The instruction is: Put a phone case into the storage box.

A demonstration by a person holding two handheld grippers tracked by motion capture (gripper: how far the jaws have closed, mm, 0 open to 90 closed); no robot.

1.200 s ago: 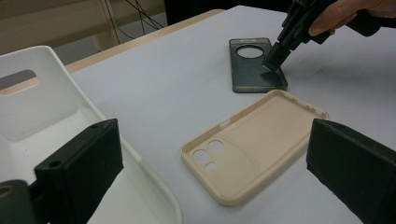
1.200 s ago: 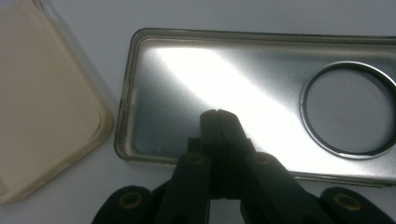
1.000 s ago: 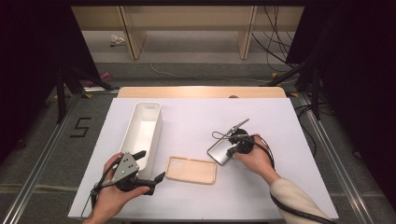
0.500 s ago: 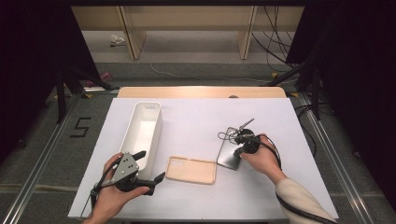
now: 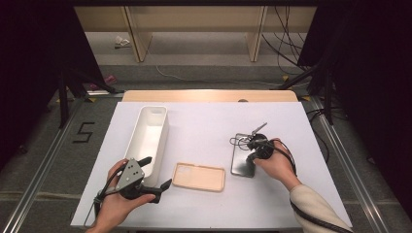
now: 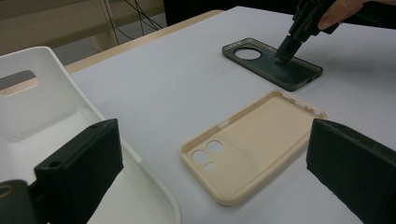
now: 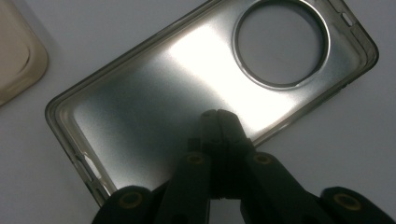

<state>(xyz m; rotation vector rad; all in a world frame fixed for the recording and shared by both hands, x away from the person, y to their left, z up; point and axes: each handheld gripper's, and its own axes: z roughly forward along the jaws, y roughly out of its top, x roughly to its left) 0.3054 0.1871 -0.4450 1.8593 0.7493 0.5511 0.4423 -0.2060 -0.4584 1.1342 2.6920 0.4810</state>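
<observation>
Right hand-held gripper (image 5: 253,151) has carried the dark case (image 5: 242,160) toward 5 o'clock over the last second. A second ago the case sat tilted, nearer the worktop's (image 5: 204,121) middle. Now it lies flat, open side up, long axis running roughly 12 to 6, at about 3 o'clock from the beige case (image 5: 199,176) and just apart from it.

In the right gripper view the jaws are pressed together, tips resting on the inner floor of the dark case (image 7: 187,93) near its long edge. Nothing is pinched between them; it reads as a push or drag, not a grasp.

Left hand-held gripper (image 5: 154,180) has not moved: jaws spread wide, holding nothing, resting at 6 o'clock of the white bin (image 5: 148,138), aimed at the beige case (image 6: 252,144).

Judgement: the dark case is being slid into position beside the beige one. Neither case is in the bin yet, so any sorting is still ahead.
</observation>
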